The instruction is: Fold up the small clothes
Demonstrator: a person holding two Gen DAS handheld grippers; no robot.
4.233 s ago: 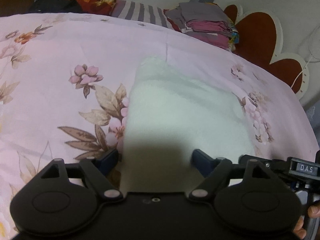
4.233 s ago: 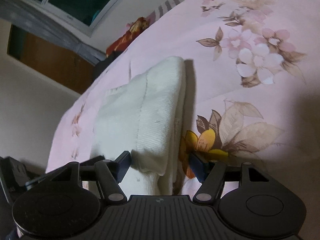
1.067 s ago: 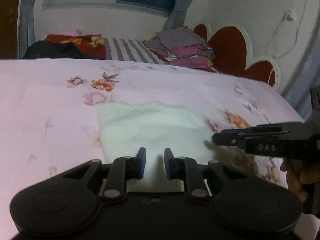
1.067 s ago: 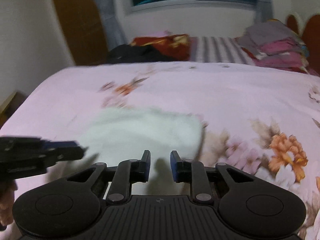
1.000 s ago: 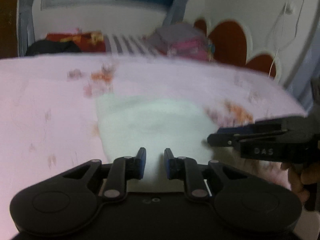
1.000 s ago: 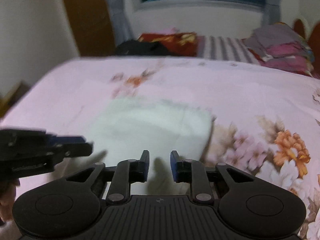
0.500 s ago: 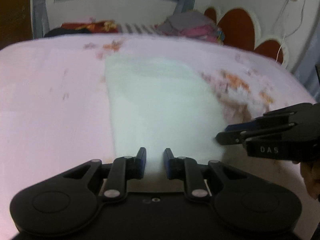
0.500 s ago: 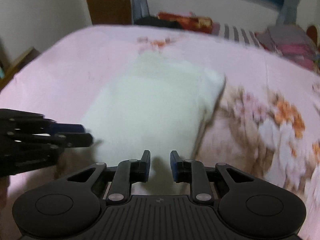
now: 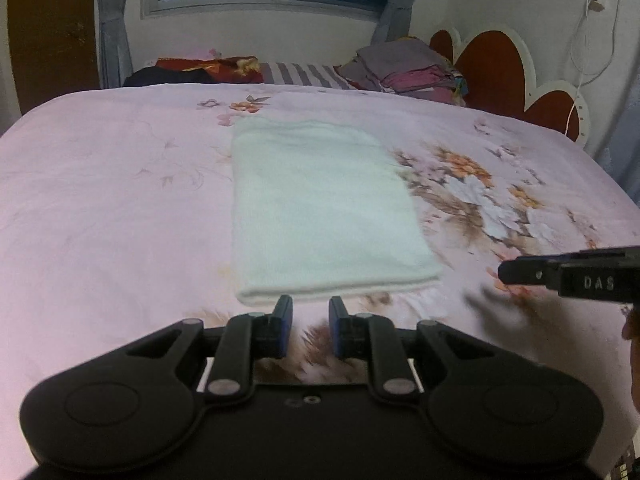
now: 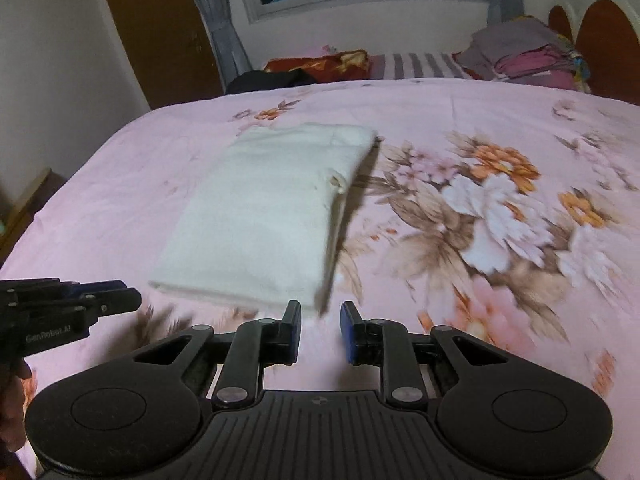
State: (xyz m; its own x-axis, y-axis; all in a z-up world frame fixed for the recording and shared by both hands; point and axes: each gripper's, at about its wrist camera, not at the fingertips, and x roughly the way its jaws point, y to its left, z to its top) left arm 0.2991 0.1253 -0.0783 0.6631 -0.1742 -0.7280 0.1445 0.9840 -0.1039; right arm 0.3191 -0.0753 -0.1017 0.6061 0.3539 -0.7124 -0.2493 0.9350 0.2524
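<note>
Though near, folded garment (image 9: 324, 208) beyond both tongs (image 9: 310, 322).

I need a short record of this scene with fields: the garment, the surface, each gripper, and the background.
garment: white folded cloth, lying flat, nothing touching it
surface: pink floral bedspread
left gripper: jaws slightly apart, empty, just short of the cloth's near edge
right gripper: jaws slightly apart, empty, near the cloth's near corner
background: stack of folded clothes by the headboard
</note>
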